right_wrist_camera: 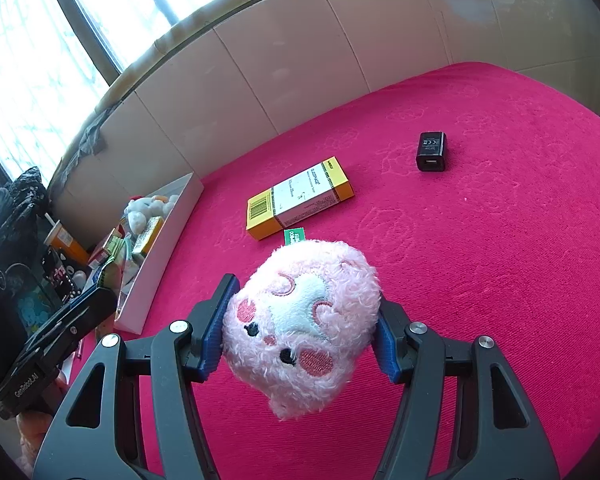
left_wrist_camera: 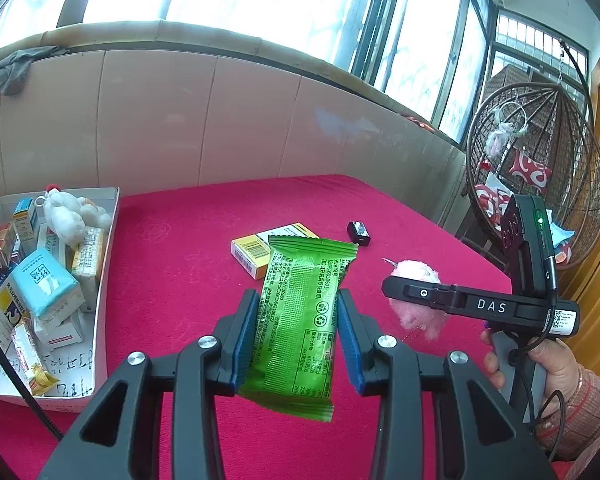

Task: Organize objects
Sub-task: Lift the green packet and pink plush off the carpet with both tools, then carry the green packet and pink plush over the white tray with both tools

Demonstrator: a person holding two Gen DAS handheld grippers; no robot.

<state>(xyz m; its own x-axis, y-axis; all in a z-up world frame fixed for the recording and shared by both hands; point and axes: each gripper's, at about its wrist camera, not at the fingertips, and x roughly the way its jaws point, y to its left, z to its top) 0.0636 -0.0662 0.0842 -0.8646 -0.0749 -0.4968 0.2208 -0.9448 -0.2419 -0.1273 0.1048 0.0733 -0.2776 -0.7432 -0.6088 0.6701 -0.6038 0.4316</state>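
The green snack packet hangs lengthwise between the blue pads of the left gripper, lifted clear of the pink cloth, while the pink plush toy sits squeezed between the pads of the right gripper, also off the cloth. Both look ready to go into the white cardboard box at the left edge, which already holds medicine cartons, a tissue pack and a white plush. To do this well, I would carry the packet over the box wall high enough that its drooping lower end clears the rim, then set it on a flat spot among the cartons before letting go; the plush, being soft, should be placed on top so it does not roll out. The left jaws stand narrow, pinching the thin packet at its middle; the right jaws stand wider, pressing into the plush's sides. On the cloth remain a yellow-and-white carton and, well apart, a black charger plug.
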